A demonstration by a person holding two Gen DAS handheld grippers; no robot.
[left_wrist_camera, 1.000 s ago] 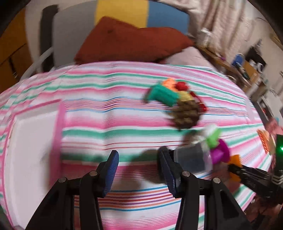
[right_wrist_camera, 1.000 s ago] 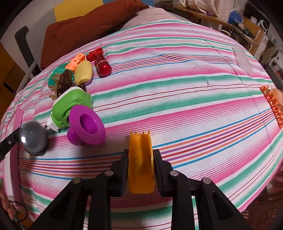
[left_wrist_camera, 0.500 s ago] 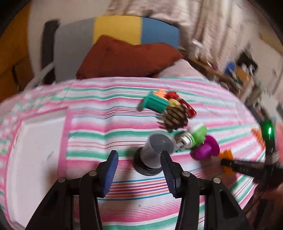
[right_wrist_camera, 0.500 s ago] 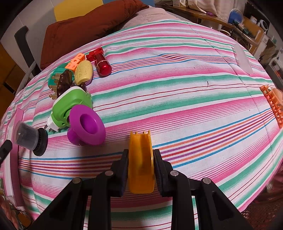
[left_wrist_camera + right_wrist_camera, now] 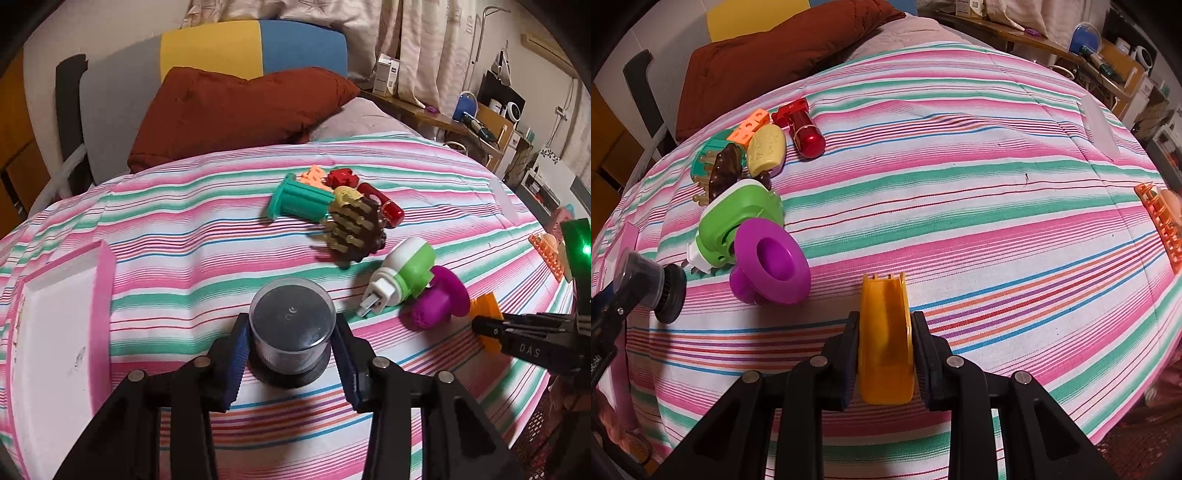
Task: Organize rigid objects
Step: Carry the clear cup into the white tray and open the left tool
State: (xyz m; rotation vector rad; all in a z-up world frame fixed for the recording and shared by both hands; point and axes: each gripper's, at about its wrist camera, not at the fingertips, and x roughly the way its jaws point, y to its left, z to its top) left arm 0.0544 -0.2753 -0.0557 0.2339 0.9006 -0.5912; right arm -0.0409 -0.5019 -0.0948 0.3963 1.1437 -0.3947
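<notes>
Left gripper [image 5: 291, 350] pinching grey jar [image 5: 291, 325], likely for pile. Right gripper [image 5: 885, 343] clamping orange piece [image 5: 885, 332], awaiting placement.

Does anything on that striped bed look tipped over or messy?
Yes. The toys lie jumbled in a heap, the purple cup is tipped on its side against the green gadget, and an orange rack hangs at the bed's far edge.

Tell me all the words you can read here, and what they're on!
"DAS" on the right gripper's black arm, seen from the left wrist.
White box on the far shelf: print too small to read.
Yellow oval piece: raised marks, too blurred to read.
</notes>
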